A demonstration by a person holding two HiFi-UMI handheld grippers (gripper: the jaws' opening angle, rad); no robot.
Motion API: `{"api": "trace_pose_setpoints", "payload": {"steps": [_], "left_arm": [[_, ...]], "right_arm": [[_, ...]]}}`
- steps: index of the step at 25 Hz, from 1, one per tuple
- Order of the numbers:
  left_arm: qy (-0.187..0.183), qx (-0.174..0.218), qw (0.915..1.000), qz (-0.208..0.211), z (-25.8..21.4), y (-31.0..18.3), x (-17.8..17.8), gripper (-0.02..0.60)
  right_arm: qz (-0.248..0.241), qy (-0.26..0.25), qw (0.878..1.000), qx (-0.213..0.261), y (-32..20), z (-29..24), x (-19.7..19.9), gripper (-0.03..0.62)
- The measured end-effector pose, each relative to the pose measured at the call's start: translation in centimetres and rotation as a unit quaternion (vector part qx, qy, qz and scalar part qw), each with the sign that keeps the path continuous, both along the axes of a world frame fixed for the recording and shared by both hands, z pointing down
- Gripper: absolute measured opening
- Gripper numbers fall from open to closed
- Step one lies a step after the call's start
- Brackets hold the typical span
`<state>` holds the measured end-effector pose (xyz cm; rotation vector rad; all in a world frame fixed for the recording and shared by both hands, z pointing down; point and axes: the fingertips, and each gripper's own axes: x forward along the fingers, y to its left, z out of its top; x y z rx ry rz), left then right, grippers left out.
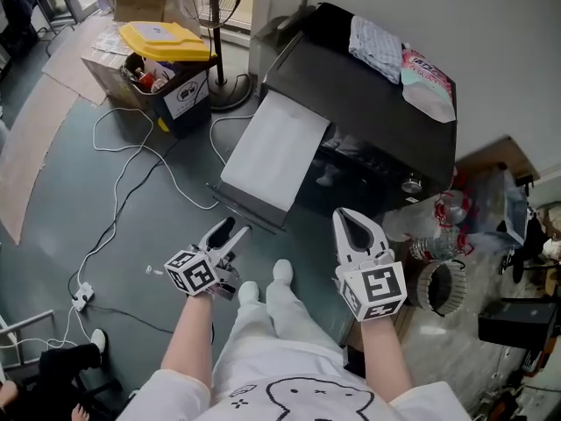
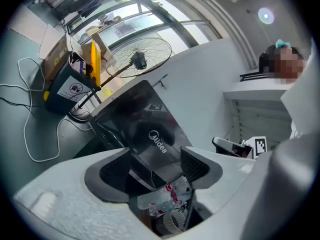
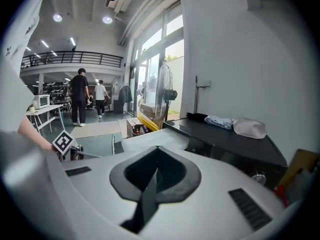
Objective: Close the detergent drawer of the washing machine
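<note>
Grey floor — washing machine, drawer hidden; left tool spread, right tool closed.

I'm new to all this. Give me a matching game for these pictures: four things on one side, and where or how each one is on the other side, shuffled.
Things:
1. left tongs
2. right tongs
3. checked cloth
4. yellow lid

Places or states:
A. lying on top of the washing machine
B. jaws together, nothing held
C. on a dark bin on the floor, near the fan base
D. jaws apart, nothing between them

Pairs: 1-D, 2-B, 3-A, 4-C.
</note>
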<state>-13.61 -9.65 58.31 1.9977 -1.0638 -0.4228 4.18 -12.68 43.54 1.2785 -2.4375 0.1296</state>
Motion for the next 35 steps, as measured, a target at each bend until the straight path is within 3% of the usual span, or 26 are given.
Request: {"api": "trace_pose_setpoints", "payload": {"steps": [13,21,26,35], "left_arm": [[0.045,0.025,0.998,0.037,1.9,-1.7,0.8,0.308],[0.037,0.06,0.9944,0.079,1.2,-2.3,1.7,0.319],[0.017,0.051,0.9953,0.08,0.9,-2.2,1.9,0.321],[0.017,0.039,0.9963,0.075,-0.4,-2.2,2.0,0.321]], "right_arm": [[0.046,0.029,0.998,-0.015,2.8,2.0,1.7,-0.003],[0.057,0.039,0.997,-0.019,3.1,2.8,1.6,-0.002],[0.056,0.036,0.998,-0.014,3.1,2.0,1.0,-0.002],[0.06,0.025,0.998,-0.003,3.0,0.4,0.4,-0.002]]}}
